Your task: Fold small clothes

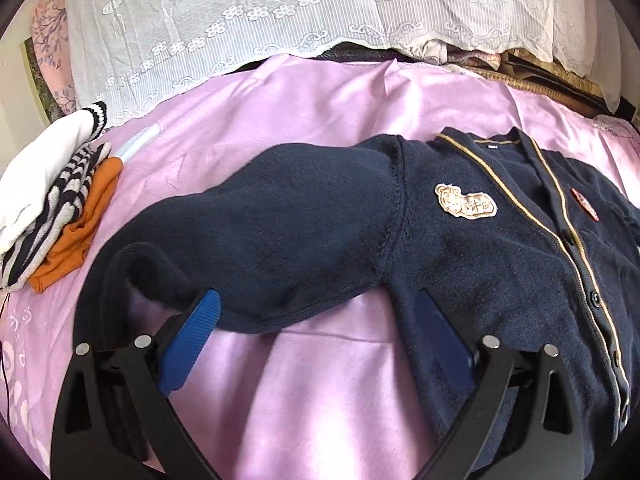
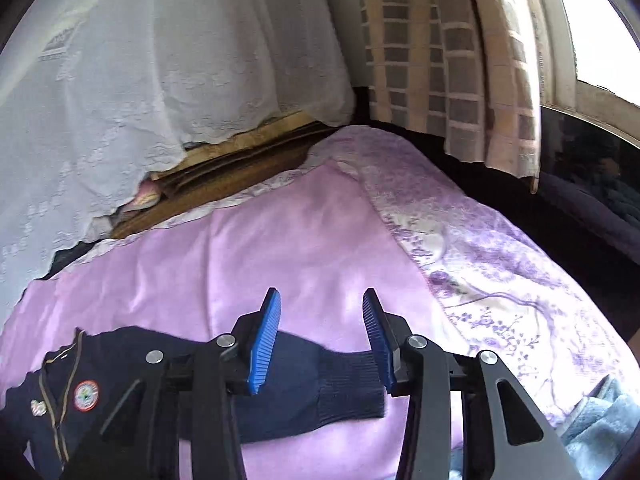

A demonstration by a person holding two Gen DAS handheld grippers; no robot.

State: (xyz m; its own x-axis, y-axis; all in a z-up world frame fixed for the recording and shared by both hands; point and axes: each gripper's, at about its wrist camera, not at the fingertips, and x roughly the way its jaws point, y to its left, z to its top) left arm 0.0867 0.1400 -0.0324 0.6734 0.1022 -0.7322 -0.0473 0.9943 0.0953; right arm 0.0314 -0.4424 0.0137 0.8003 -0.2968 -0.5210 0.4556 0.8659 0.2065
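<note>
A navy knitted cardigan [image 1: 460, 248] with gold trim and sewn badges lies face up on the pink sheet [image 1: 320, 380]. One sleeve [image 1: 260, 232] stretches toward the lower left. My left gripper [image 1: 316, 298] stands wide open: one blue pad sits at the sleeve's lower edge, the other over the cardigan's side, and neither presses on the cloth. In the right wrist view the other sleeve and its ribbed cuff [image 2: 348, 388] lie flat on the sheet. My right gripper [image 2: 321, 292] hovers over that cuff, partly open, with nothing between its pads.
Folded clothes [image 1: 60, 200] in white, stripes and orange are stacked at the left. A white lace cover [image 1: 280, 20] drapes over the back. A floral purple quilt [image 2: 480, 260] and a light blue towel [image 2: 600, 432] lie to the right, under a checked curtain [image 2: 452, 60].
</note>
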